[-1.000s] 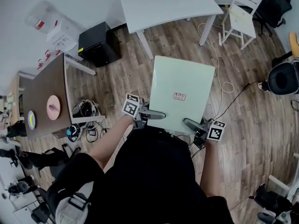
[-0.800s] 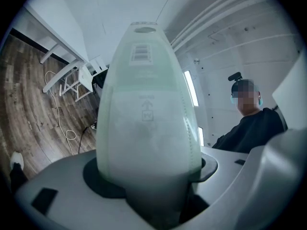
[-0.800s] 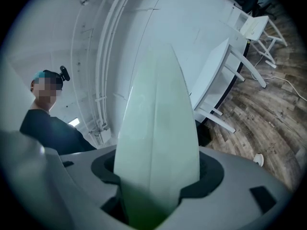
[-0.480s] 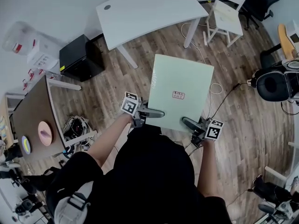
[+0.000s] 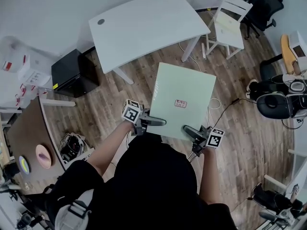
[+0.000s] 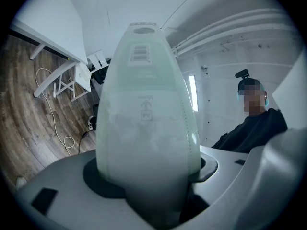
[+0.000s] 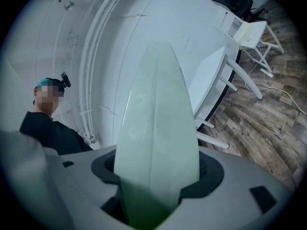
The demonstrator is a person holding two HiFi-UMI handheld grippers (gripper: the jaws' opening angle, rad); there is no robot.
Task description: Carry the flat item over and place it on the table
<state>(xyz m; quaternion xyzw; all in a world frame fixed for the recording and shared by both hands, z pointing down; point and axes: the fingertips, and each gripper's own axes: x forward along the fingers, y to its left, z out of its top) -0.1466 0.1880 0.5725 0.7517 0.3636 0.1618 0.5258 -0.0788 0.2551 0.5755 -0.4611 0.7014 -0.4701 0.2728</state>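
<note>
Left gripper and right gripper each clamp the near edge of the pale green board, jaws wide and apparently pressed on its faces. Board held flat above wood floor — far edge near white table, bare floor on both sides.

A black cabinet stands at the left on the wood floor. A white chair and a black office chair are at upper right. A pink plate lies on the brown table at lower left, with tangled cables beside it.

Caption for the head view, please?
Pale green flat box clamped by left gripper and right gripper; white table ahead.
</note>
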